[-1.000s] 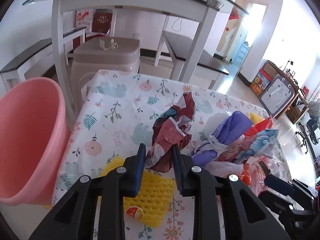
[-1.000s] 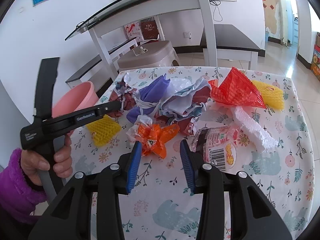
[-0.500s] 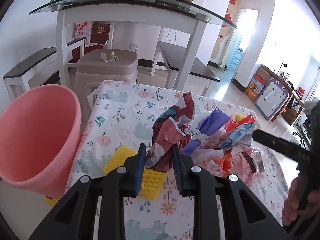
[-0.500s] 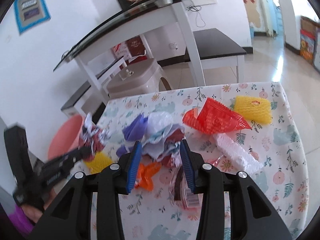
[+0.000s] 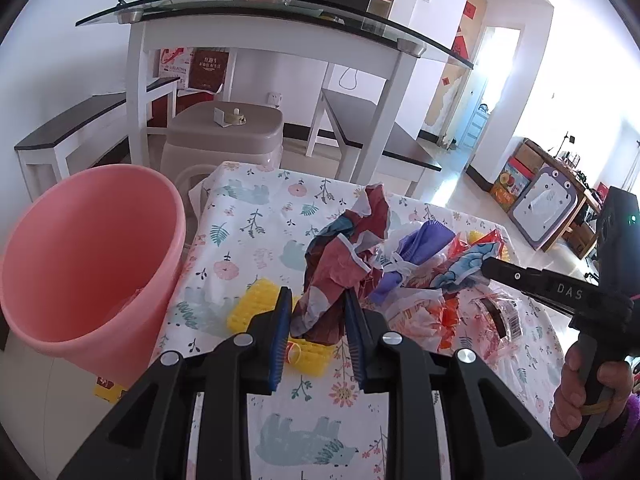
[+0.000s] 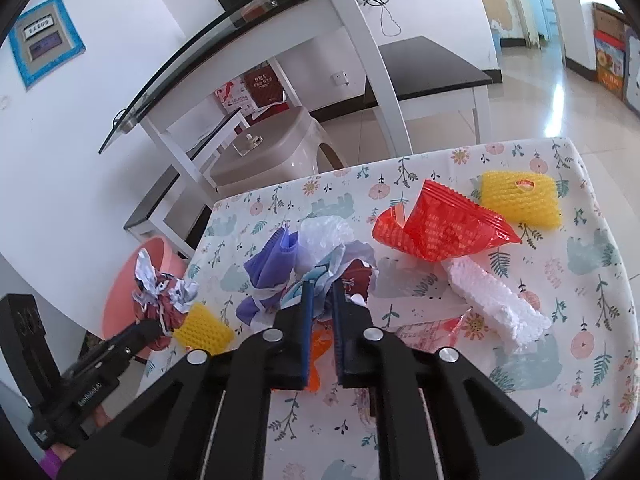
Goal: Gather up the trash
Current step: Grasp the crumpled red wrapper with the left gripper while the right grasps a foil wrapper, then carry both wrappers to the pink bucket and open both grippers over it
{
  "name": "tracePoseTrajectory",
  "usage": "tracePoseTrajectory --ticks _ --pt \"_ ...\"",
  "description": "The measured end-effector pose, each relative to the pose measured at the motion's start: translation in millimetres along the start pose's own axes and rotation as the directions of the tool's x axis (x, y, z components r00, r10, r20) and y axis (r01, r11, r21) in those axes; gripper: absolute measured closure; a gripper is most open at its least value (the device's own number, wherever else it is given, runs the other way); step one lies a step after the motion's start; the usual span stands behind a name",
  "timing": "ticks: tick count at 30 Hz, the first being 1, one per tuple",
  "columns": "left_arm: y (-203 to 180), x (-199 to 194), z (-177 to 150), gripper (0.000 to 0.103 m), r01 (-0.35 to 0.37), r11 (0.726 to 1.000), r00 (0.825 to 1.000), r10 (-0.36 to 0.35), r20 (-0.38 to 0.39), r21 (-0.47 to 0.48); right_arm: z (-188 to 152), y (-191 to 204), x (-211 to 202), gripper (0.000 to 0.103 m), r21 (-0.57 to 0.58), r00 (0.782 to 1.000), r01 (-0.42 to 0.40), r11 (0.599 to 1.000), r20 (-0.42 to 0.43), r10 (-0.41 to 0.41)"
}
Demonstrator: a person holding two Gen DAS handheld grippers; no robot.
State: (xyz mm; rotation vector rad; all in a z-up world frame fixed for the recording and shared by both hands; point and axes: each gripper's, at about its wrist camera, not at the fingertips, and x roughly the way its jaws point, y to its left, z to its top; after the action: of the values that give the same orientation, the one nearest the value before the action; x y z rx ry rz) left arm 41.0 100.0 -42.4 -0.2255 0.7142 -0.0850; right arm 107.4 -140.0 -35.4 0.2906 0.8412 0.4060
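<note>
A pink plastic bucket [image 5: 86,264] stands on the floor just off the desk's left edge; a little pale material shows low inside it, too unclear to name. The desk [image 5: 256,240] wears a floral cloth.

The left tool [image 5: 316,312] is clamped on a crumpled dark-red and white wrapper [image 5: 340,264], held up above the desk near its left edge, close to the bucket. Below it a yellow foam net [image 5: 260,304] lies on the cloth.

The right tool [image 6: 320,296] is closing, its blue pads nearly together, with the edge of a heap of crumpled bags [image 6: 320,256], purple, white and blue-patterned, between them at mid-desk. Whether the pads already press on it cannot be told.

Towards the desk's far right lie a red snack packet [image 6: 440,232], a second yellow foam net [image 6: 520,200] and a white foam strip [image 6: 496,300].

A beige plastic stool [image 5: 228,136] and a glass-topped table [image 5: 280,20] stand beyond the desk's far edge.
</note>
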Motion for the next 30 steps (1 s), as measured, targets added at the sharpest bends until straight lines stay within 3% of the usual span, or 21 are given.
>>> tracePoseTrajectory --ticks 9,17,30 --pt "-2.8 -23.6 -1.1 0.078 -0.008 1.000 0.999 0.007 0.054 0.015 -2.1 24.7 -35.5 0.098 -0.117 0.995 0.010 0.993 0.104 0.002" --pt "5.8 -54.4 0.2 0.078 -0.045 0.999 0.991 0.044 0.125 0.001 -2.2 68.1 -62.8 0.098 -0.271 0.981 0.013 0.963 0.190 0.040" --pt "56.7 -96.2 -2.3 0.078 -0.170 0.980 0.965 0.186 0.186 -0.101 -1.3 148.1 -44.5 0.098 -0.408 0.971 -0.095 0.908 0.162 0.174"
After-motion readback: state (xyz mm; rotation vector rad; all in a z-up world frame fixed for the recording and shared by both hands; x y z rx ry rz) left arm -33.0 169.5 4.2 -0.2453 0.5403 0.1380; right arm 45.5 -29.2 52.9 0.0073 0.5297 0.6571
